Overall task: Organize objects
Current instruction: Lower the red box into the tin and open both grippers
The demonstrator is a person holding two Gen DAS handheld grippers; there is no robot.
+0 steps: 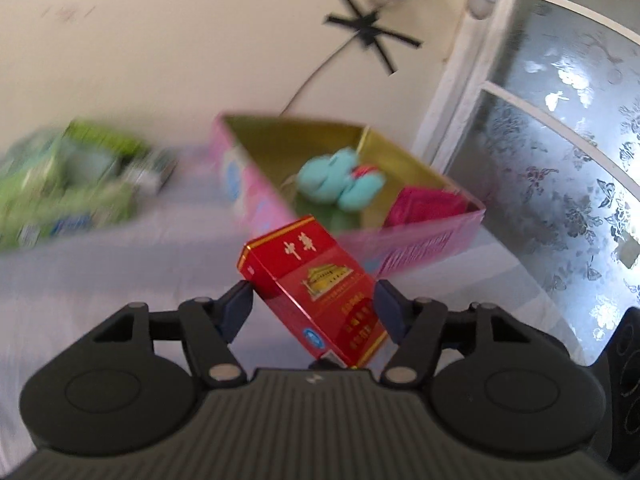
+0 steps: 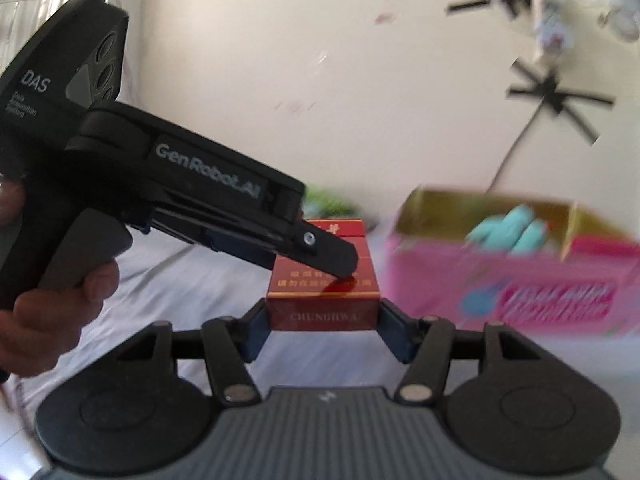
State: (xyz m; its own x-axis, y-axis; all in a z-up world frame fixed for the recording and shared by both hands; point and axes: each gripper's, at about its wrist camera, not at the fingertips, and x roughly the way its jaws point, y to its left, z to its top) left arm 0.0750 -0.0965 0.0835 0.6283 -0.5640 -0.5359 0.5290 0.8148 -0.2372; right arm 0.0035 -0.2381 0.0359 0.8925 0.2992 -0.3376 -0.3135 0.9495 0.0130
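Red cigarette pack [image 1: 318, 286], gold lettering and a gold building printed on its face, held tilted in the air above the pale bedsheet [image 1: 120, 272], just in front of the near corner of the pink box [image 1: 256, 196]. Gripped from two sides: left gripper [image 1: 314, 304] closed on the pack's long sides, blue pads [image 1: 240, 304] pressed against it; right gripper [image 2: 322, 316] closed on the pack's bottom end [image 2: 322, 308], where "CHUNGHWA" reads across the narrow face. Lower corner of the pack lost behind the left gripper's ribbed body in the left wrist view.

In the right wrist view, most of the pack's face covered by the left gripper's black finger [image 2: 332, 256], reaching in from the left and angled downward; top flap only partly visible behind it. Person's left hand [image 2: 52, 312] wrapped around that gripper's handle, cut off at the frame edge.

Pink box open-topped, gold inside, holding a turquoise plush toy [image 1: 340, 182] and something magenta [image 1: 424, 208], both smeared by motion blur. Green packages [image 1: 68, 184] to the left on the sheet, too blurred to identify. Frosted patterned window [image 1: 560, 184] at right; black tape cross [image 1: 372, 30] on the wall.
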